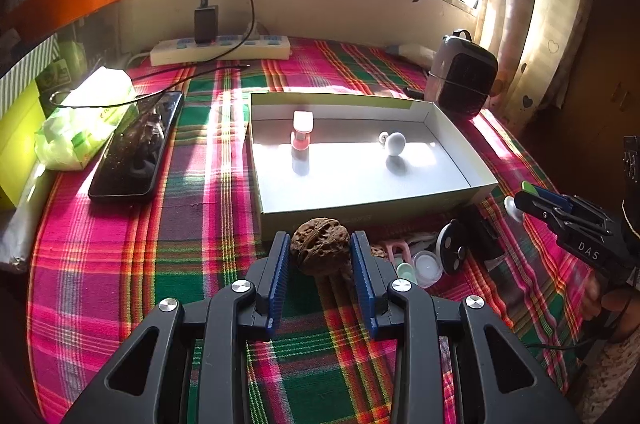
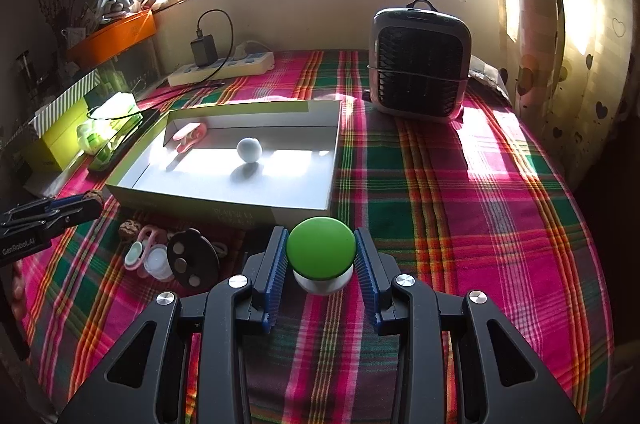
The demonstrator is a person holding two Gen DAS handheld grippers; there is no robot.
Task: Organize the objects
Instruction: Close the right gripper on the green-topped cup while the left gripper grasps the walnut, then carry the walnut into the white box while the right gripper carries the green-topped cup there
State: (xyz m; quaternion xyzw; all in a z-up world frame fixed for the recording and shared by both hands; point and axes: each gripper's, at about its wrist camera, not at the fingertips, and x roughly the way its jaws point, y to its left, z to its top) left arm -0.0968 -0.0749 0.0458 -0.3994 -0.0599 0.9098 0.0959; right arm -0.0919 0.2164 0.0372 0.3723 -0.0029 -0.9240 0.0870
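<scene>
My left gripper is shut on a brown walnut, held just in front of the open box's near wall. My right gripper is shut on a green-capped white knob, near the box's front right corner. The box holds a white ball and a pink clip. The right gripper also shows in the left wrist view, gripping the knob. A pile of small items lies in front of the box: a second walnut, a pink case, a small white jar, a dark disc.
A black phone and a tissue pack lie left of the box. A power strip with a charger sits at the back wall. A small heater stands at the back right. Plaid cloth covers the table.
</scene>
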